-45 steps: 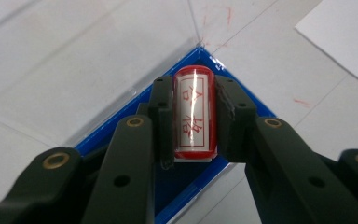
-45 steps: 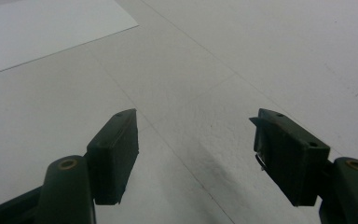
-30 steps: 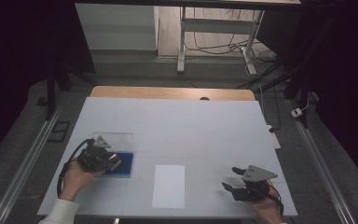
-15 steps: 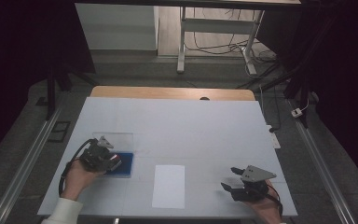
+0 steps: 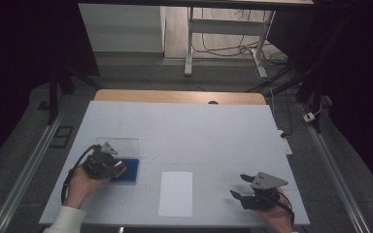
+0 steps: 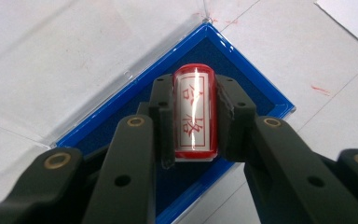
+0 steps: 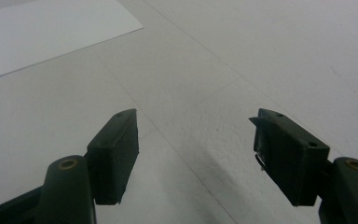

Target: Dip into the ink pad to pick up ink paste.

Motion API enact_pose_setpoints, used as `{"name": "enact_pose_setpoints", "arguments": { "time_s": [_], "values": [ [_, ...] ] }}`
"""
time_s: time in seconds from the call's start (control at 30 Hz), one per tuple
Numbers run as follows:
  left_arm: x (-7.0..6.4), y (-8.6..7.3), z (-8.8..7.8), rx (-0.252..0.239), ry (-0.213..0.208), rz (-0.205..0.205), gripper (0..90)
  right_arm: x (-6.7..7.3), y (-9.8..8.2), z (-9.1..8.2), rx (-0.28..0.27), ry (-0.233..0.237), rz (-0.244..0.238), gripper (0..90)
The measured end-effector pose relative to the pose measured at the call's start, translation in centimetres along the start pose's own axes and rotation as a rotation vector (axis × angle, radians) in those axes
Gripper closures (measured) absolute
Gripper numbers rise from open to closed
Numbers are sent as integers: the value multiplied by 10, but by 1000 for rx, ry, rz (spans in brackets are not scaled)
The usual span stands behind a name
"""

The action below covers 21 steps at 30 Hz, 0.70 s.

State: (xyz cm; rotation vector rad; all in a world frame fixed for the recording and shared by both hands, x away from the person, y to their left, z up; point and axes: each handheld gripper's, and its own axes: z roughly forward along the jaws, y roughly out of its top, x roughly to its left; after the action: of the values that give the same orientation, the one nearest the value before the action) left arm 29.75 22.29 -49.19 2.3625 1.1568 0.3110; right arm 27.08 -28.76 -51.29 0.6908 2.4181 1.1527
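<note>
Left gripper (image 6: 193,109) is clamped on a red cylindrical stamp (image 6: 194,112), its two black pads pressing the stamp's sides. In the left gripper view the stamp carries a white label with red characters and stands over the dark blue pad of an ink pad (image 6: 256,88) with a bright blue frame; whether its lower end touches the ink surface cannot be told. A clear plastic lid (image 6: 74,56) lies folded open on the far side of the ink pad, flat on the table. Faint red marks dot the table surface just beyond the blue frame.

From the high view the left gripper (image 5: 110,164) sits at the near left of the white table (image 5: 199,131), held by the person's left hand (image 5: 80,187), with the ink pad (image 5: 130,171) just to its right and the clear lid (image 5: 126,145) farther back. A white sheet of paper (image 5: 176,193) lies near the front edge at the middle of the table, apart from both grippers.

Right gripper (image 5: 240,187) rests at the near right of the table, well apart from the stamp and the ink pad, its grey three-cornered plate on top. In the right gripper view the right gripper (image 7: 196,140) has its jaws spread wide with nothing between them, bare table below and a corner of the paper sheet (image 7: 42,32) at the far left.
</note>
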Motion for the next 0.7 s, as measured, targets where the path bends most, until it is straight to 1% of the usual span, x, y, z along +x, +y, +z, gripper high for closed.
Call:
{"name": "enact_pose_setpoints", "arguments": {
  "time_s": [0.37,0.5,0.63,0.7],
  "values": [
    [0,0,0,-3,2,1,709,1,1,0,-1,-1,0,306],
    [1,0,-1,-5,-6,-10,708,2,1,-1,-11,-2,6,307],
    [-1,0,-1,-6,5,-4,707,1,1,-1,-8,-1,9,308],
    [-2,0,-3,-11,12,3,706,1,1,-1,-4,-6,2,307]
  ]
}}
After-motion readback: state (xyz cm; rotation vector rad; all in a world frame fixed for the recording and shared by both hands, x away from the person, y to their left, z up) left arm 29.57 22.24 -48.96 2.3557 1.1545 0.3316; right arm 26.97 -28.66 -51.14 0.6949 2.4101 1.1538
